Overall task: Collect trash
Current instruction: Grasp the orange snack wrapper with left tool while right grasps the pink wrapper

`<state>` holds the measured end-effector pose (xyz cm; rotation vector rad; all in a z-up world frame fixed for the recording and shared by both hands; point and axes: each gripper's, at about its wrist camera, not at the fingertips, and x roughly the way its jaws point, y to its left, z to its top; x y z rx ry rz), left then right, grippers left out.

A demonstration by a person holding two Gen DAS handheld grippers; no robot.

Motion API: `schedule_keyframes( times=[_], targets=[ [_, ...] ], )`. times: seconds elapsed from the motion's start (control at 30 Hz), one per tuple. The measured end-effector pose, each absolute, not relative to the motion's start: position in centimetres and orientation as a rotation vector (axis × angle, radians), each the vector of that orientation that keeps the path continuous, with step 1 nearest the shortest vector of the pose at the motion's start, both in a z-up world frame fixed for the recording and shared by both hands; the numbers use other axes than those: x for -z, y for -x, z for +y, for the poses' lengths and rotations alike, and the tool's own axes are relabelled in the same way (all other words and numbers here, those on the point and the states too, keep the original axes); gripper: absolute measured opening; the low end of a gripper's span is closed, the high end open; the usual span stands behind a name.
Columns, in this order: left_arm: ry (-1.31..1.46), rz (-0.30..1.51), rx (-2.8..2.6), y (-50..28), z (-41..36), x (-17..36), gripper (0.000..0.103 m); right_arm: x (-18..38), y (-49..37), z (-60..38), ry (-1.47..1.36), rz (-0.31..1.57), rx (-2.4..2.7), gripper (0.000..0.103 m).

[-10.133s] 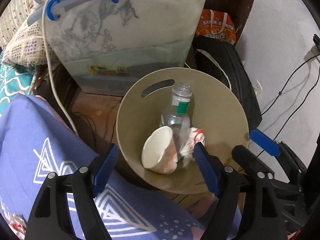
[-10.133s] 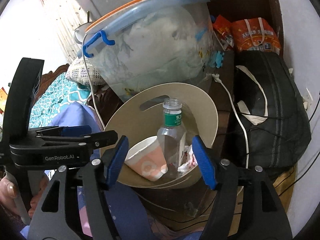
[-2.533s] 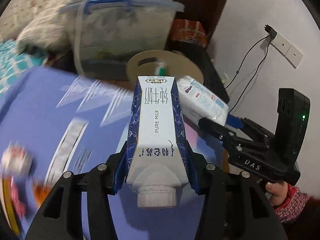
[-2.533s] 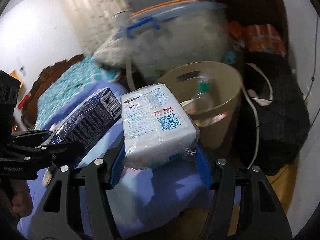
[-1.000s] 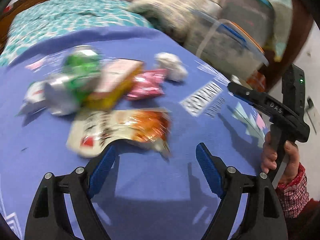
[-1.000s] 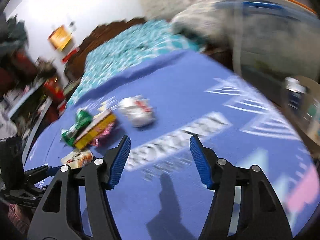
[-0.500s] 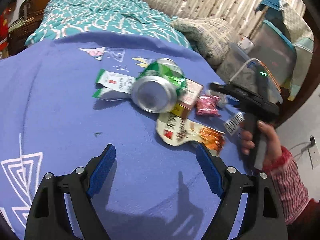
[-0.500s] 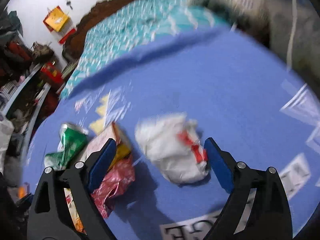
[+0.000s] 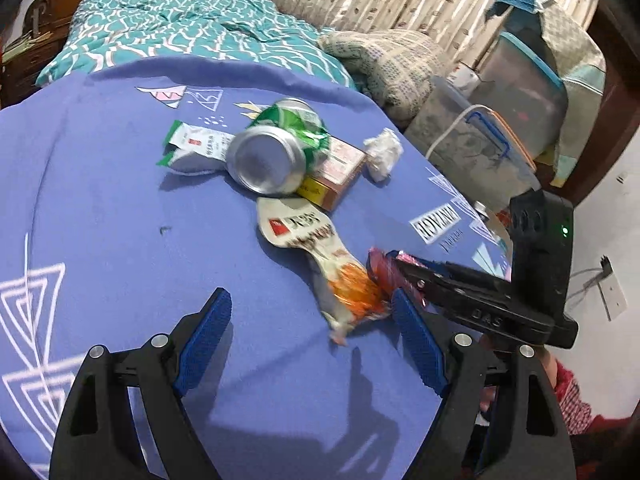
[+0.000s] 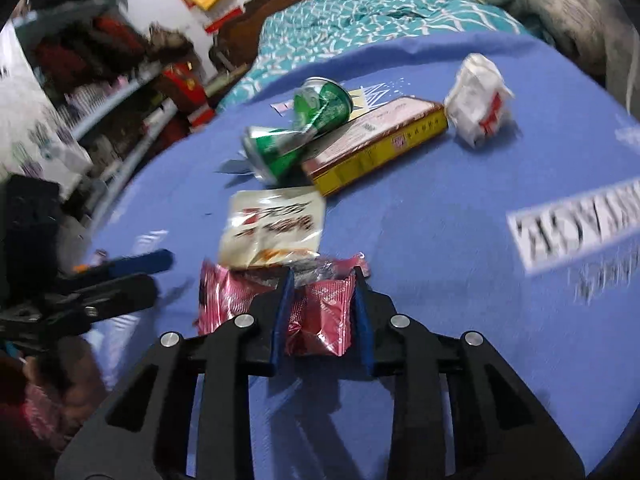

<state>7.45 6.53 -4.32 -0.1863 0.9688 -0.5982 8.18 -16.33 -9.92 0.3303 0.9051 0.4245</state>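
Trash lies on a blue cloth [image 9: 120, 220]: a crushed green can [image 9: 276, 148], a yellow-brown box [image 9: 336, 168], a crumpled white paper [image 9: 382, 152], a green-white wrapper [image 9: 196, 148] and a white-orange snack bag [image 9: 320, 248]. My right gripper [image 10: 322, 280] is closing, and its pads press on a pink foil wrapper [image 10: 224, 296] at the bag's near end. The left wrist view shows the same right gripper [image 9: 400, 264] on that pink wrapper [image 9: 378, 270]. My left gripper [image 9: 309, 300] stands open and holds nothing, just short of the snack bag.
A bed with a teal quilt [image 9: 180, 16] lies behind the cloth. A pillow [image 9: 392, 60] and stacked plastic storage boxes [image 9: 480, 152] stand at the right. Cluttered shelves [image 10: 120, 80] fill the far left in the right wrist view. A hand in a red checked sleeve [image 9: 572, 404] holds the right gripper.
My right gripper has left the crumpled white paper, come down to the pink wrapper and narrowed around it. It now sits close beside my left gripper, which stays open.
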Motion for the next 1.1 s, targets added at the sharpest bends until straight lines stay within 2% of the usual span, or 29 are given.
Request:
schedule_keyframes(
  times=[0.03,0.07,0.13,0.33,0.5,0.7,0.77,0.83,0.87,0.9,0.93,0.97,1.1],
  targets=[
    [0.183,0.971,0.610,-7.0,6.4,4.3,0.078,9.8,-7.6,-17.2,-0.372,0.882,-0.415,0.040],
    [0.182,0.971,0.619,-6.7,6.3,4.2,0.078,9.6,-7.1,-18.3,-0.412,0.849,-0.391,0.058],
    [0.182,0.971,0.645,-6.0,5.8,4.0,0.078,9.1,-6.5,-20.7,-0.492,0.780,-0.340,0.066],
    [0.163,0.990,0.639,-6.6,4.5,4.4,0.076,10.8,-5.2,-23.7,-0.595,0.818,-0.325,0.064],
    [0.308,1.087,0.673,-9.3,4.9,6.1,0.059,11.2,-2.8,-22.8,-0.520,0.821,-0.347,0.064],
    [0.355,1.136,0.710,-11.5,3.2,7.3,0.059,10.9,-2.8,-17.4,-0.415,0.850,-0.372,0.064],
    [0.365,1.135,0.708,-11.9,2.8,7.3,0.059,10.8,-2.9,-16.4,-0.369,0.858,-0.370,0.059],
    [0.373,1.139,0.703,-12.0,2.6,7.4,0.050,10.8,-3.2,-15.7,-0.332,0.868,-0.373,0.048],
    [0.371,1.154,0.707,-12.0,2.4,7.7,0.031,10.9,-3.1,-15.4,-0.314,0.871,-0.369,0.038],
    [0.370,1.168,0.705,-12.0,2.4,8.1,0.022,10.9,-2.8,-15.3,-0.305,0.875,-0.367,0.035],
    [0.388,1.164,0.702,-11.9,2.6,8.3,0.021,10.9,-2.5,-15.5,-0.302,0.871,-0.361,0.028],
    [0.398,1.163,0.703,-11.8,2.8,8.4,0.013,10.9,-2.4,-15.6,-0.306,0.875,-0.361,0.020],
    [0.404,1.150,0.687,-11.0,3.8,8.4,0.009,11.1,-1.6,-16.7,-0.361,0.868,-0.358,0.015]
  ],
)
